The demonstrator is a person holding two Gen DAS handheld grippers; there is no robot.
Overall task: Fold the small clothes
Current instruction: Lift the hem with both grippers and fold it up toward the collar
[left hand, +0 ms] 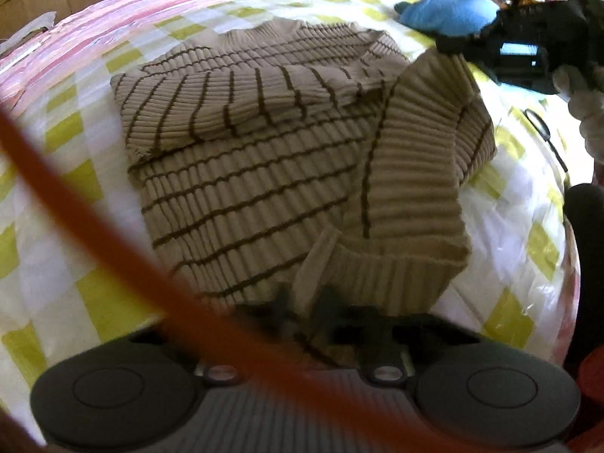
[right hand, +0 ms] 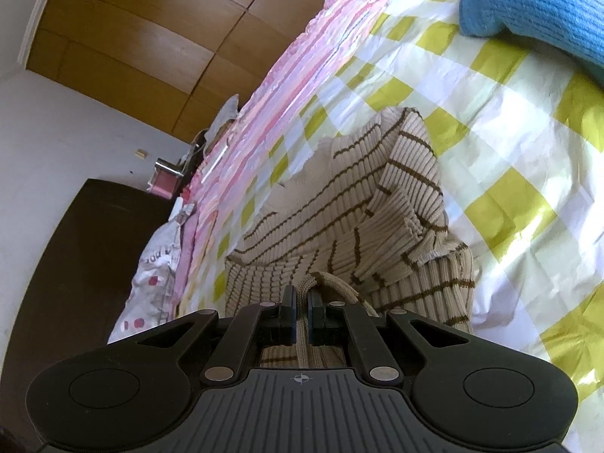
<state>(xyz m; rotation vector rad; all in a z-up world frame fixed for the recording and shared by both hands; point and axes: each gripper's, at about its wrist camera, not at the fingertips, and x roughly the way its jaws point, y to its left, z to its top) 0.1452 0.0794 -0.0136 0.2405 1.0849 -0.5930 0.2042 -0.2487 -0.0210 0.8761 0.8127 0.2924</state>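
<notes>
A beige ribbed sweater with thin brown stripes lies flat on the yellow-and-white checked cover. One sleeve is folded across its chest. The right-hand part of the sweater is raised as a band between both grippers. My left gripper, blurred at the bottom edge, is shut on the ribbed lower end of that band. My right gripper holds its upper end at the top right. In the right wrist view the right gripper is shut on a fold of the sweater.
A blue knit garment lies on the cover beyond the sweater, also visible as a blue knit garment in the right wrist view. An orange cable swings close to the left camera. A pink quilt, wooden wardrobe and dark cabinet border the bed.
</notes>
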